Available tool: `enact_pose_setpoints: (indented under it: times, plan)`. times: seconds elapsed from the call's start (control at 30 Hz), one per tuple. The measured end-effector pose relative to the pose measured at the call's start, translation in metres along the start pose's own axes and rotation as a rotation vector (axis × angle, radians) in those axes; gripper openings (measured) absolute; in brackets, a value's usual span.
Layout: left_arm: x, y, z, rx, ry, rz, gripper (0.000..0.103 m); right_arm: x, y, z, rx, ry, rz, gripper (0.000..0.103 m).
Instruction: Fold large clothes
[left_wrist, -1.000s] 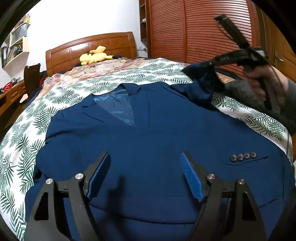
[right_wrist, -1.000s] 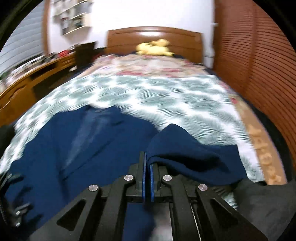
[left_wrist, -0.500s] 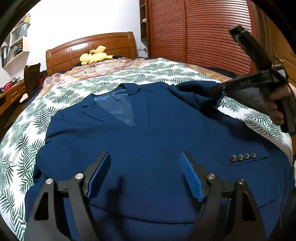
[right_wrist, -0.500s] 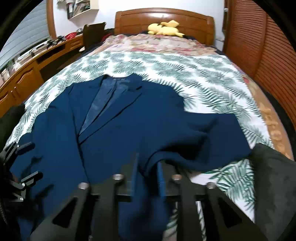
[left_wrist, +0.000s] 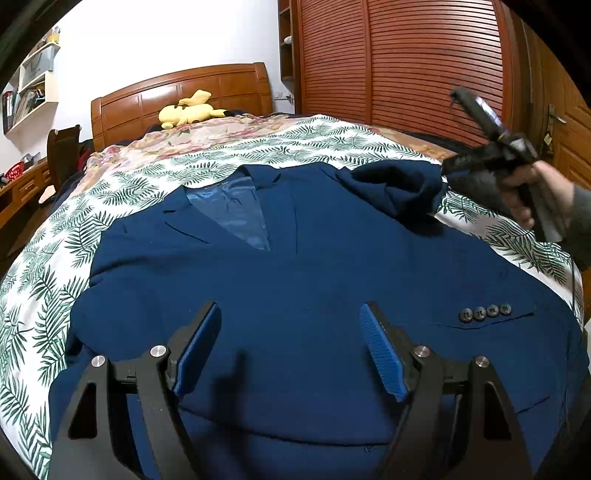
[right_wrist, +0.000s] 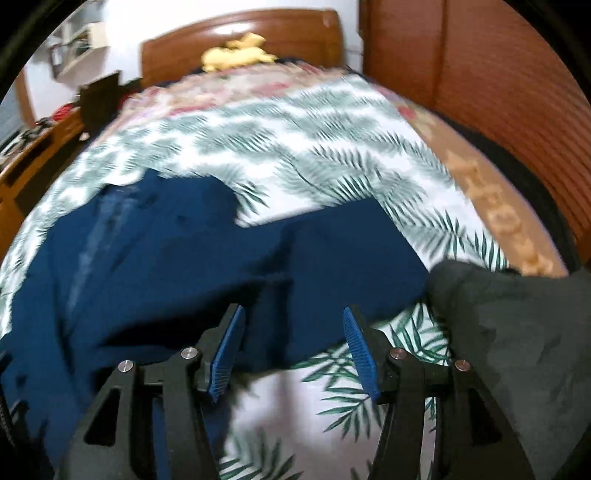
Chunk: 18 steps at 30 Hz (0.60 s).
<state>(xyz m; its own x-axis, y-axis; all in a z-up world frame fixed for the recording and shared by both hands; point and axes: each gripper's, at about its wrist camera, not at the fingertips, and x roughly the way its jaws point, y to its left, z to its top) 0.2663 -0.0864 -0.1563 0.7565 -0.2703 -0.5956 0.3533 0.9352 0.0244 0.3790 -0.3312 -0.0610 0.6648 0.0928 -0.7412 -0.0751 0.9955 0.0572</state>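
A navy blue suit jacket (left_wrist: 295, 280) lies face up on the bed, collar toward the headboard, lining showing at the neck. Its right shoulder and sleeve part (left_wrist: 399, 184) is bunched and folded inward. A cuff with several buttons (left_wrist: 484, 312) lies at the right. My left gripper (left_wrist: 291, 345) is open and empty, just above the jacket's lower front. My right gripper (right_wrist: 293, 347) is open and empty, hovering over the edge of the folded sleeve fabric (right_wrist: 332, 258). It also shows in the left wrist view (left_wrist: 491, 155), held by a hand beside the bunched fabric.
The bed has a white palm-leaf cover (left_wrist: 44, 288) and a floral blanket (left_wrist: 207, 133) behind it. A yellow plush toy (left_wrist: 188, 110) lies by the wooden headboard (left_wrist: 177, 88). A slatted wooden wardrobe (left_wrist: 406, 62) stands right. A dark grey cloth (right_wrist: 517, 325) lies at the bed's right edge.
My right gripper was shut on the sleeve fabric and held it up; it lowered the fabric onto the jacket, opened and drew back to the right. My left gripper stayed still and open.
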Motion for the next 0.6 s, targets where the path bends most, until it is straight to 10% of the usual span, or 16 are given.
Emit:
enact_pose_setpoints:
  times: [0.5, 0.6]
  plan:
    - [0.0, 0.0, 0.0, 0.003, 0.0, -0.012, 0.078, 0.063, -0.01, 0.012, 0.02, 0.069, -0.098, 0.057]
    - [-0.001, -0.001, 0.0, 0.009, -0.003, 0.0, 0.078, 0.071, 0.001, 0.017, -0.041, 0.053, -0.128, 0.036]
